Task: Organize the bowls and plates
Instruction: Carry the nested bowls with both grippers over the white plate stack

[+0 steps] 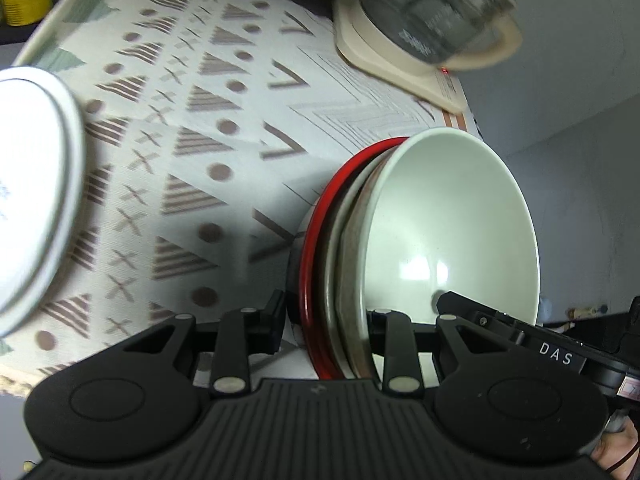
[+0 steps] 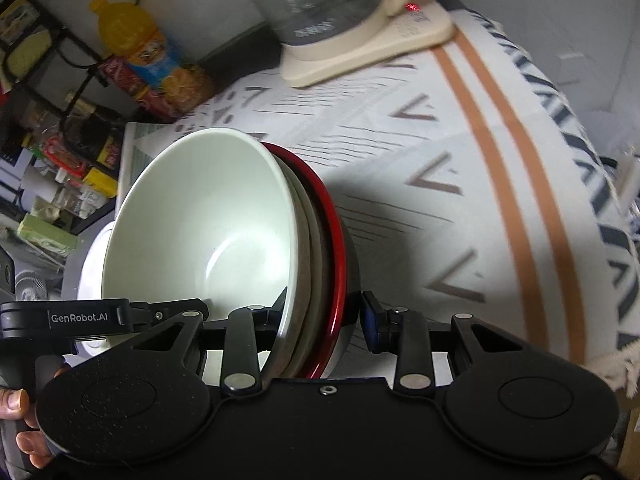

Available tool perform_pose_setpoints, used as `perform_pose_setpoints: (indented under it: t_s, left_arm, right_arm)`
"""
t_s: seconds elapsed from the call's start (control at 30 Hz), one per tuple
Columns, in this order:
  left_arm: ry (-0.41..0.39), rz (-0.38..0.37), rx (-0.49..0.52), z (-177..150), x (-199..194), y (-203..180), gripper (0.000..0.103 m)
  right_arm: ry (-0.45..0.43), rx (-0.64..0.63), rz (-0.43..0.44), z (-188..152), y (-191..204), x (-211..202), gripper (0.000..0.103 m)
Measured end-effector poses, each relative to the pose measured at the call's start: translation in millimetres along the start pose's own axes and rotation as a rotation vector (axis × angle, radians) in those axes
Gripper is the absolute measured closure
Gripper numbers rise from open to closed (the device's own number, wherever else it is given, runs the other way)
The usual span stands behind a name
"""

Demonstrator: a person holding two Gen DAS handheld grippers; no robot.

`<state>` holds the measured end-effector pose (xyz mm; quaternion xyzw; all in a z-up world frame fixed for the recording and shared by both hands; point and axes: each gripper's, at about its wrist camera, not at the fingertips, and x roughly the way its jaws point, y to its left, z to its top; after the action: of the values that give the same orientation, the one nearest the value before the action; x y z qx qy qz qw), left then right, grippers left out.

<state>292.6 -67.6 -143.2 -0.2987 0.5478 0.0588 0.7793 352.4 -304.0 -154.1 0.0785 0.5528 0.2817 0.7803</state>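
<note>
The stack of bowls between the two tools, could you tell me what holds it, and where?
Both do: the left tool and the right tool each clamp the rims of the nested stack of bowls on opposite sides.

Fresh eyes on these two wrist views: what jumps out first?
A nested bowl stack, pale green inside with a red rim on the outermost, fills the centre, clamped at opposite edges by the left gripper and right gripper. Behind it, a glass kettle stands on the patterned tablecloth.
</note>
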Motion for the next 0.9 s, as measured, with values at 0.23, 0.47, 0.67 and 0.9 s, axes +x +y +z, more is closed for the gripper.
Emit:
perform_pose_setpoints:
  t_s: [0.23,0.47,0.67,0.9]
  left_arm:
    - [-0.047,0.008,-0.070,12,-32,38,0.074]
    - [-0.112,0.017,-0.121,26,-68,76,0.074]
    - [-0.147,0.022,-0.181,31,-92,115,0.074]
    - [-0.173,0.040,-0.250,27,-114,161,0.074]
  right_arm:
    - [0.009,-0.068,0.045,14,47,13,0.069]
    - [0.007,-0.130,0.089,28,98,23,0.069]
    - [0.024,-0.191,0.117,36,142,41,0.069]
    - [0.069,-0.240,0.139,36,185,63,0.069]
